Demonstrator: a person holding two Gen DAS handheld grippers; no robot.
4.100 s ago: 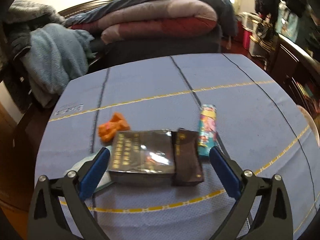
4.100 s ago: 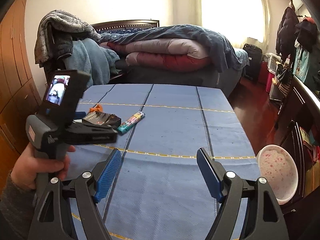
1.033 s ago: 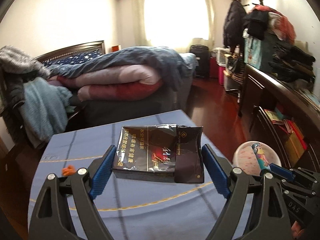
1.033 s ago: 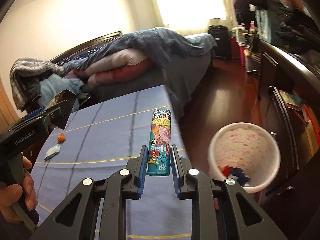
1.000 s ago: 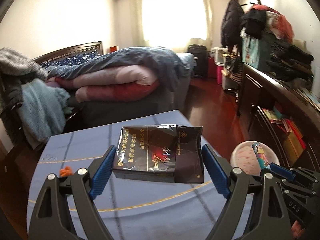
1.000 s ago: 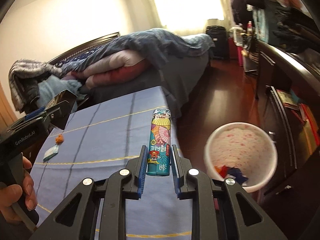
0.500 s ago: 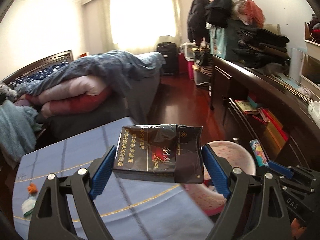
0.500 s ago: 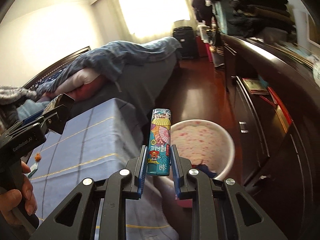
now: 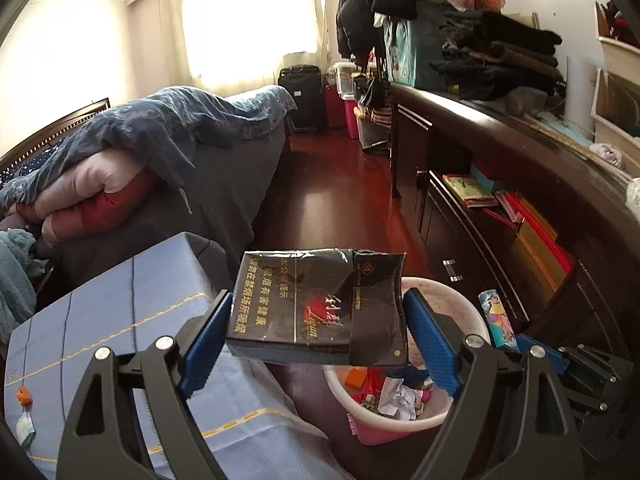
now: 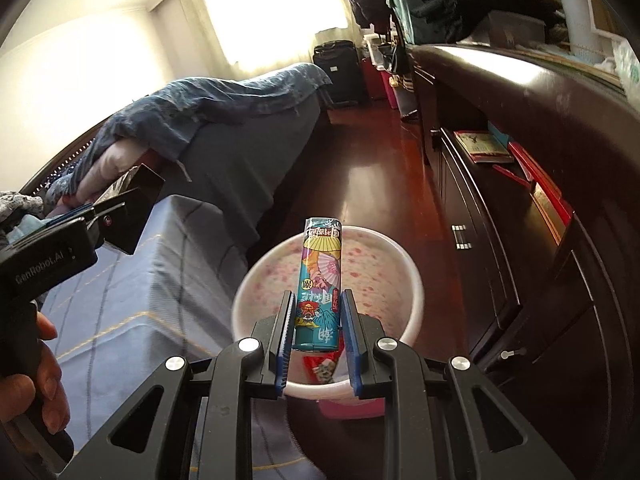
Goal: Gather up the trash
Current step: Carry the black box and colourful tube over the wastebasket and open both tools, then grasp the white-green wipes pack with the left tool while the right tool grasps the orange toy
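Trash in both grips; left gripper [image 9: 316, 326] jaws spread wide, clamped on dark cigarette pack [image 9: 320, 312], held over near rim of pink bin [image 9: 400, 424]; right gripper [image 10: 316, 338] nearly closed, pinching teal snack tube [image 10: 320, 280] upright above bin; orange scrap [image 9: 24, 396] and pale wrapper [image 9: 26, 434] lie on blue table [image 9: 120, 312].

Window [image 9: 248, 20] blown out, backlit room; floor [image 9: 332, 200] glare (reddish sheen); heavy fisheye bending, dark vignetted corners.

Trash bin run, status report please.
Left gripper clamps black carton; right gripper clamps teal wrapper. Both over pink bin. Path clear.
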